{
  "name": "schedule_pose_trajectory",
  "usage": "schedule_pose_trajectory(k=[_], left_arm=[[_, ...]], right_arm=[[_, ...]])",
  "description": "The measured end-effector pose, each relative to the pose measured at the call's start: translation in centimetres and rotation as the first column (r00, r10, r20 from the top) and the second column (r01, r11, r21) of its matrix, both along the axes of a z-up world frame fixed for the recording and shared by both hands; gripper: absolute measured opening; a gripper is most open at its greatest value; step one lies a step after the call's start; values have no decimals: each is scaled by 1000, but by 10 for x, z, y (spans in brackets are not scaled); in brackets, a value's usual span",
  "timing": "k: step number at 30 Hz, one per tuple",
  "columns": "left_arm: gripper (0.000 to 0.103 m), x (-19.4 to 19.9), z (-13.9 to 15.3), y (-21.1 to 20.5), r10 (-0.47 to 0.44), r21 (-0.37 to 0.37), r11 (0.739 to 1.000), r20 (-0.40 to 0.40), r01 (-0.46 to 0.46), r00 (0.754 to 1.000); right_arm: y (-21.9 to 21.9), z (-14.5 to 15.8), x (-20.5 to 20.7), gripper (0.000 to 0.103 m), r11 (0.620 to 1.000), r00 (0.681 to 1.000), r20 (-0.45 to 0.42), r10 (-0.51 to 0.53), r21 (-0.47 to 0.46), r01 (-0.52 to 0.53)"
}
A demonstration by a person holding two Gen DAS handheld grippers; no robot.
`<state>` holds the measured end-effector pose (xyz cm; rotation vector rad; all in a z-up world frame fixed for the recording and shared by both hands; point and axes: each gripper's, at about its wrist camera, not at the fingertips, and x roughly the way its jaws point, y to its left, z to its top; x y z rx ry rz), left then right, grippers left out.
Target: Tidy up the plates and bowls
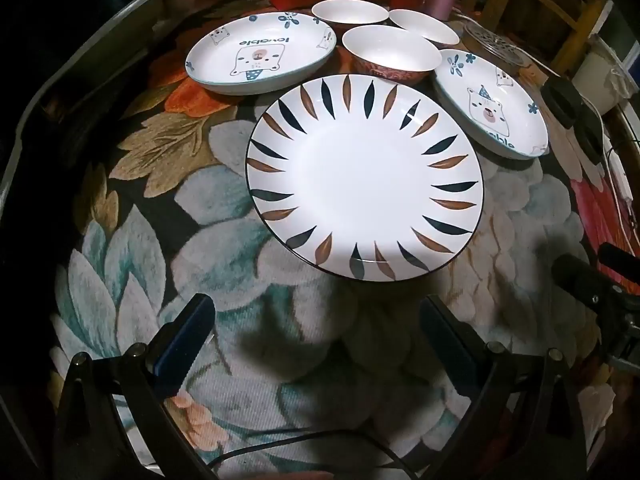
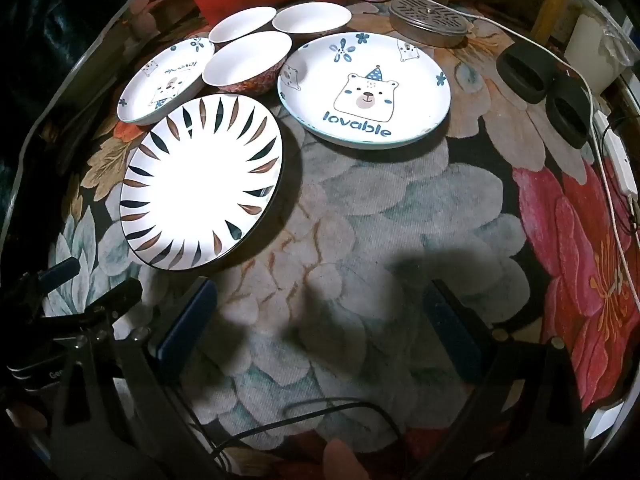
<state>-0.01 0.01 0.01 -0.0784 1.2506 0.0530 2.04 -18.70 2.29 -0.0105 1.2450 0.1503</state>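
six pieces: we count three plates and three bowls on the floral tablecloth (image 2: 400, 208), none stacked yet.
leaf plate (image 1: 365, 188): nearest us, white with dark and brown leaf marks round the rim and a thin dark edge; sits just ahead of the left gripper (image 1: 316, 344).
bear plates: left bear plate (image 1: 260, 52) and right bear plate (image 2: 365, 90), white with a bear print, "lovable" lettering, blue rim; one each side of the bowls.
bowls: front bowl (image 1: 390, 56) between the bear plates, back bowls (image 2: 280, 22) behind it; white inside, reddish pattern outside.
handling: we judge it all glazed ceramic, so stiff, fairly heavy, slippery and chip-prone; set down gently.
grip point: we'd pinch across a rim, one pad over and one under; a raised plate lip looks best.
left gripper: jaws spread wide, nothing between them.
right gripper (image 2: 316, 340): jaws spread wide too, empty, over bare cloth well short of the right bear plate.
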Motion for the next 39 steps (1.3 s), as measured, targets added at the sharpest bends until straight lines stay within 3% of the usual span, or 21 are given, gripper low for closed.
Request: schedule_pose_trajectory(k=[17, 39], left_arm=[[102, 2, 3, 1, 2, 5, 1000, 13, -2, 1000], [102, 6, 20, 2, 16, -21, 1000, 81, -15, 997]], right_arm=[[-2, 3, 0, 103, 1000, 1000, 10, -8, 12, 8], [2, 22, -2, 103, 1000, 992, 126, 5, 19, -8]])
